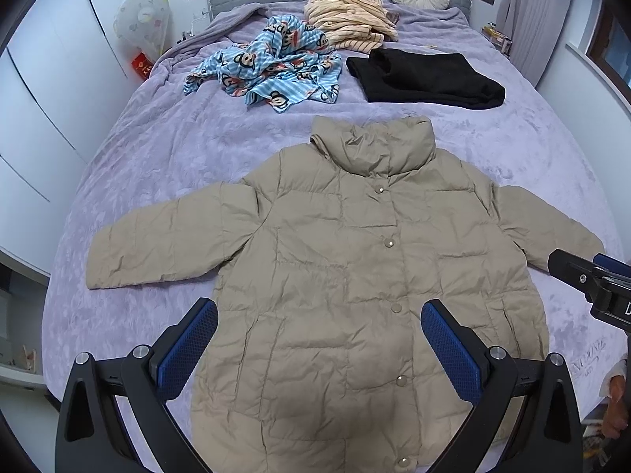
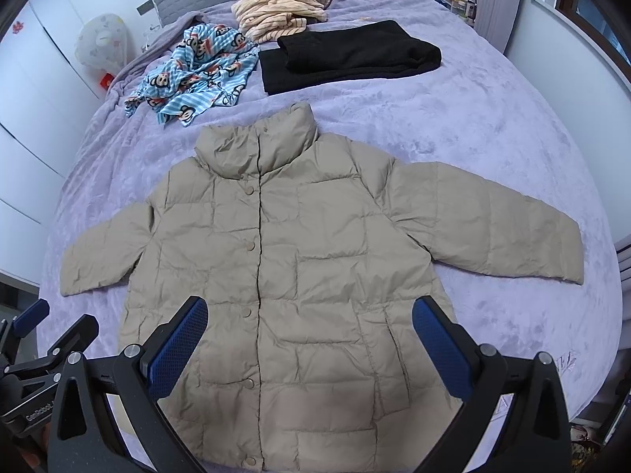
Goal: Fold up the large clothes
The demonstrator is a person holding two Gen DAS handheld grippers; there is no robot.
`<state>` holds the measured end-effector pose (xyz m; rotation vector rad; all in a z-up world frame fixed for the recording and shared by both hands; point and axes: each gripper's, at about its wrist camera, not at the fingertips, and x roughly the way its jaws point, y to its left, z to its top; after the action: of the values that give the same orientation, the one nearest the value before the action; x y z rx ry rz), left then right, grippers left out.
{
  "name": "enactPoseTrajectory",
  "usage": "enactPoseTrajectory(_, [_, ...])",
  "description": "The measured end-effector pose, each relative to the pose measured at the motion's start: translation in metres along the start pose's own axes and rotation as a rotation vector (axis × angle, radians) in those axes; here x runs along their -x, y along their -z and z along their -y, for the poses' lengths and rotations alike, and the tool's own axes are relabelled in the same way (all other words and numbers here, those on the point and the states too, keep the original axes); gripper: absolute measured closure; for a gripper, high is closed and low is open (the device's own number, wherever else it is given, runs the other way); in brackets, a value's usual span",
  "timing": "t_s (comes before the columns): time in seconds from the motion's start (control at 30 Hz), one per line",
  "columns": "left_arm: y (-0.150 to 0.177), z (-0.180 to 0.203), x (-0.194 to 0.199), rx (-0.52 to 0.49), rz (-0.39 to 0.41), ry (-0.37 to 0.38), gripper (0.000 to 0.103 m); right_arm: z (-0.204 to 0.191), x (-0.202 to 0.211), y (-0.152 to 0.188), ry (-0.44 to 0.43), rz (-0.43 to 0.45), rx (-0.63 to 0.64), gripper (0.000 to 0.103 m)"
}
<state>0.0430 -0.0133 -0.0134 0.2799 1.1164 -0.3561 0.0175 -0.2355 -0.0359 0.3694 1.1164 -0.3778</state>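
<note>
Bed (image 1: 130, 149): a lilac blanket covers it and carries everything else, clothes at the far end, bare blanket at both sides.
Jacket (image 1: 355, 268): a beige quilted one lies flat, front up, snapped shut, in the near middle of the bed. Its long axis runs away from the cameras, hem nearest and collar farthest; both sleeves spread sideways and a little toward the hem.
Left gripper (image 1: 319, 351): jaws released and wide, holding nothing, above the lower body of the jacket. The left sleeve (image 1: 157, 252) lies forward and to its left, the nearer one for this arm.
Right gripper (image 2: 309, 351): jaws likewise spread and empty, over the hem region. The right sleeve (image 2: 493, 220) lies forward and to its right.
Key relation: each sleeve lies outward of its own gripper, so each arm probably takes its own side; a sleeve fold inward looks like the likely first step, judged from the unfolded layout.
Black garment (image 1: 426, 77): folded, beyond the collar, well apart.
Blue print cloth (image 1: 272, 67): crumpled, far left of the collar.
Striped cloth (image 1: 347, 15): heaped near the headboard.
Obstructions: none lies on the jacket or between jaws and sleeves.
</note>
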Motion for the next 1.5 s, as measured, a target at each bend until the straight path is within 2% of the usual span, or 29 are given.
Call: enactPoseTrajectory(1.5, [0.0065, -0.0073, -0.01, 0.026, -0.041, -0.009, 0.0, -0.0015, -0.0032, 0.0045, 0.001, -0.01, -0.004, 0.0])
